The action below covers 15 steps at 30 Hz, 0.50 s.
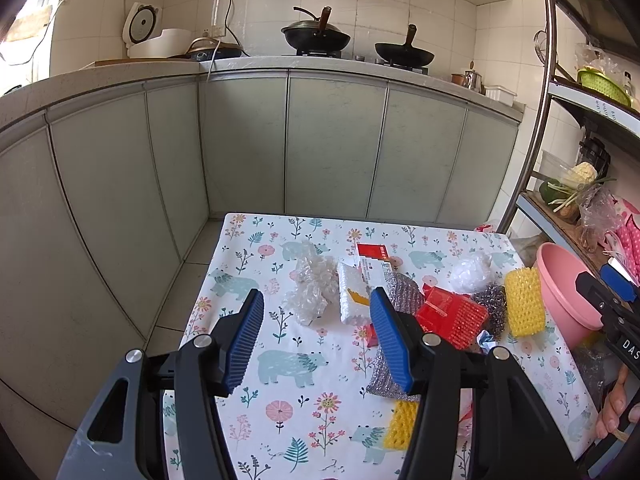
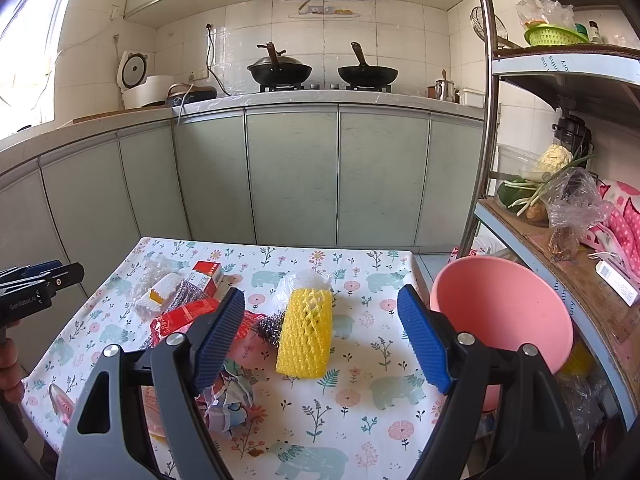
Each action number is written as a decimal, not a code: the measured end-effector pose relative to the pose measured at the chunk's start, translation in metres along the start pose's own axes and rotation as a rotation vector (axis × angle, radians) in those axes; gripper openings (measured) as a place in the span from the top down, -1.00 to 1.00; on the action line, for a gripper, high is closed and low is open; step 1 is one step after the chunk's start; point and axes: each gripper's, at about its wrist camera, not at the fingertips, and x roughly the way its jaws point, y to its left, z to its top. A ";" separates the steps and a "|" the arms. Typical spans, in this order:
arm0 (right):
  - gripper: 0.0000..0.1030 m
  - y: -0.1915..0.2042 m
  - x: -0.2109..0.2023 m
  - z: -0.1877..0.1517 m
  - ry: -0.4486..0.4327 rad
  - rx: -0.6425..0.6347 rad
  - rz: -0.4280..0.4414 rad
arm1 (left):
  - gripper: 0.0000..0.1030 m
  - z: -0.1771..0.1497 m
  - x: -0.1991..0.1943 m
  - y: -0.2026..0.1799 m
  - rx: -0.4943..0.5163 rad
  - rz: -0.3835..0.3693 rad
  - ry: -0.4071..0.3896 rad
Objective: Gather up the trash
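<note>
Trash lies scattered on a floral tablecloth (image 1: 288,420) (image 2: 360,392). My left gripper (image 1: 316,336) is open above the cloth, just short of a crumpled clear plastic wad (image 1: 310,294) and a white foam piece (image 1: 352,298). A silver mesh sheet (image 1: 400,300) lies under its right finger, beside a red packet (image 1: 452,316) and a red and white box (image 1: 374,262). My right gripper (image 2: 320,340) is open, with a yellow foam net (image 2: 306,334) (image 1: 524,300) lying between its fingers on the cloth. A steel scourer (image 2: 270,326) touches the net's left side. A pink basin (image 2: 504,312) (image 1: 560,284) sits at the table's right edge.
Crumpled printed paper (image 2: 232,404) lies near the right gripper's left finger. A second yellow net (image 1: 402,424) and a white plastic ball (image 1: 470,272) are on the cloth. Green cabinets (image 1: 332,140) stand behind the table; a metal shelf rack (image 2: 560,248) with vegetables crowds the right.
</note>
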 end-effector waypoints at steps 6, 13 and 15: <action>-0.54 0.000 0.003 -0.002 0.010 0.000 0.004 | -0.07 -0.002 0.004 0.001 0.003 -0.006 0.009; -0.54 0.001 0.008 -0.005 0.030 -0.005 0.019 | -0.07 -0.007 0.013 0.006 0.005 -0.009 0.031; -0.54 0.003 0.010 -0.007 0.037 -0.007 0.022 | -0.07 -0.009 0.017 0.009 0.003 -0.008 0.042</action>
